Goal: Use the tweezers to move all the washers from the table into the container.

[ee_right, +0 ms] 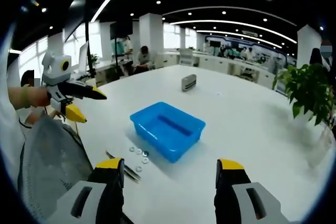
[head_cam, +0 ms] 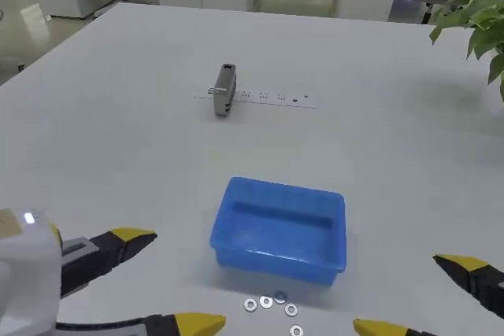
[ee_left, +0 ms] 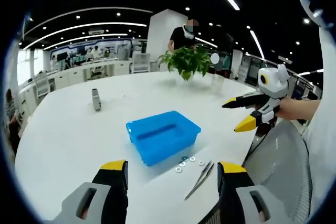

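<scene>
Diagonally — tweezers (ee_left: 199, 179) lie beside washers (ee_left: 185, 163).

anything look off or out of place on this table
Nothing stands out. The blue container sits upright, the washers lie loose on the table by its near wall, and the tweezers lie flat beside them, close to the table edge.
</scene>
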The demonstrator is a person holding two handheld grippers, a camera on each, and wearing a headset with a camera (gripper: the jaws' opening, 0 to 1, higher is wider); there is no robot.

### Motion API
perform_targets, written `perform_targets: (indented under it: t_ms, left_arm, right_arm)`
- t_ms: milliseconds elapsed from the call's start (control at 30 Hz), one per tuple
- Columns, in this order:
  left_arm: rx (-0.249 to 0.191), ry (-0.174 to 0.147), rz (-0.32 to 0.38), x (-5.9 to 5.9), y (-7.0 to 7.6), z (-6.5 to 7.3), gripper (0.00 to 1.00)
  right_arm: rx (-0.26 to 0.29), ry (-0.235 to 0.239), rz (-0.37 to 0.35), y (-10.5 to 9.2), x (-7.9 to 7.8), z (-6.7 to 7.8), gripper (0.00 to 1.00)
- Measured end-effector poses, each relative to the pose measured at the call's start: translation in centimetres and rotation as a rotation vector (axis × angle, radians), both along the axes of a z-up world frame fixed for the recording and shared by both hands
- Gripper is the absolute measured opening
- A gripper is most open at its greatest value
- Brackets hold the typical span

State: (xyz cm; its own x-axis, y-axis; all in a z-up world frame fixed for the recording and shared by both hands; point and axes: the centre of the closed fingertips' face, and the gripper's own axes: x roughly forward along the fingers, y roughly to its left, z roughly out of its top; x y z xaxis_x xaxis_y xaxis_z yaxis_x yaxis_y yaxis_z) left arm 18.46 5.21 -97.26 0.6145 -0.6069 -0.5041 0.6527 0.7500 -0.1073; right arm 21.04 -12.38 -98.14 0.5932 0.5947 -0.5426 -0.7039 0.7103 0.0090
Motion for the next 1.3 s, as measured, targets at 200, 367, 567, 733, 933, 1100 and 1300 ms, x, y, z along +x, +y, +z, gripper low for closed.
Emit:
perform_targets:
  t_ms: [200, 367, 567, 733, 933, 1100, 1300]
  left_arm:
    - [0.075, 0.077, -0.083, -0.6, -0.7, -2.3, 0.59]
    - [0.141, 0.119, -0.167, -1.0, -1.2, -3.9, 0.5]
    - [0.23, 0.175, -0.258, -1.7, -1.3, -5.8, 0.4]
    - [0.254, 0.2, -0.316, -2.2, -1.9, -6.8, 0.32]
    - [0.355, 0.204, -0.385, -2.8, -1.9, -8.2, 0.21]
    - [0.433, 0.22, -0.459, -3.3, -2.1, -9.4, 0.16]
    - [0.447, 0.222, -0.495, -3.0, -2.9, -9.8, 0.1]
  right_arm:
    - [0.005, 0.025, 0.03, 0.7, -0.5, -0.6, 0.65]
    - [-0.014, 0.04, 0.056, 1.0, -0.8, -1.2, 0.62]
    - [-0.034, 0.049, 0.091, 1.3, -1.3, -1.6, 0.59]
    - [-0.059, 0.048, 0.12, 1.5, -1.7, -1.9, 0.57]
    - [-0.077, 0.06, 0.143, 1.7, -2.2, -2.5, 0.54]
    - [-0.082, 0.081, 0.173, 1.9, -2.8, -3.0, 0.46]
    - [-0.092, 0.108, 0.186, 1.9, -3.3, -3.5, 0.44]
